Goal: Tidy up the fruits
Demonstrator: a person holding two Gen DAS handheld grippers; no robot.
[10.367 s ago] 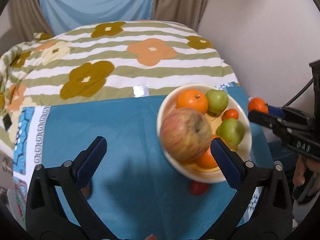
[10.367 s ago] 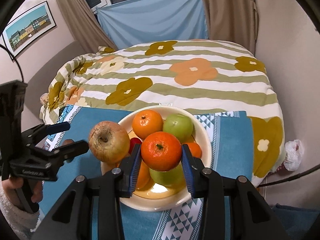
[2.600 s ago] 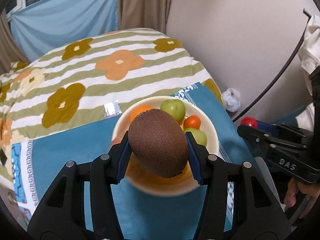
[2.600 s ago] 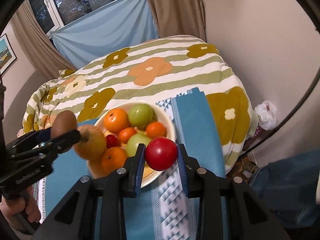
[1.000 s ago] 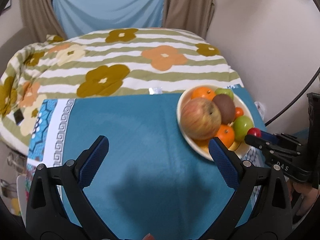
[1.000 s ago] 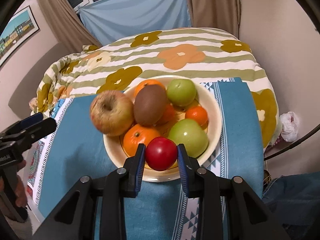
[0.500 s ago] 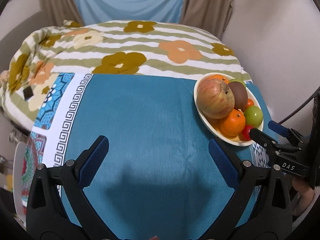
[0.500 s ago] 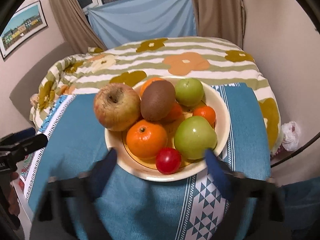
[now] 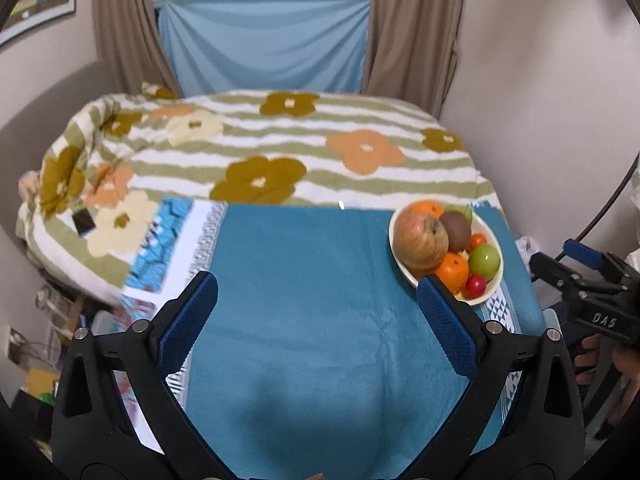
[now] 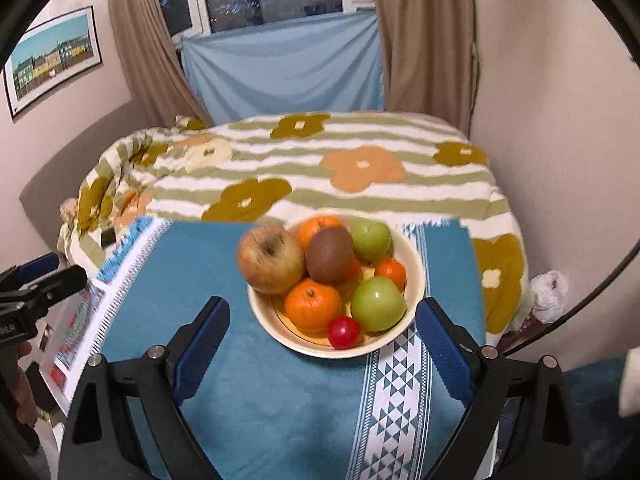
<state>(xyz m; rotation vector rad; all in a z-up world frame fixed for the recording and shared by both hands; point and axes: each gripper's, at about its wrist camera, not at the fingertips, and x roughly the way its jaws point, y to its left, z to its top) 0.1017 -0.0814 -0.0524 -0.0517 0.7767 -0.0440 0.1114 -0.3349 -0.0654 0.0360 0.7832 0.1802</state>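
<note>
The bowl (image 10: 416,276) lies just ahead of the open, empty right tool (image 10: 322,344), nearer than the open left tool (image 9: 318,312).

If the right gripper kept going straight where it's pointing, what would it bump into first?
Probably the cream bowl: its near rim and the little red fruit sit just ahead of the open right gripper. Depth is hard to judge, so it might meet the blue cloth first.
</note>
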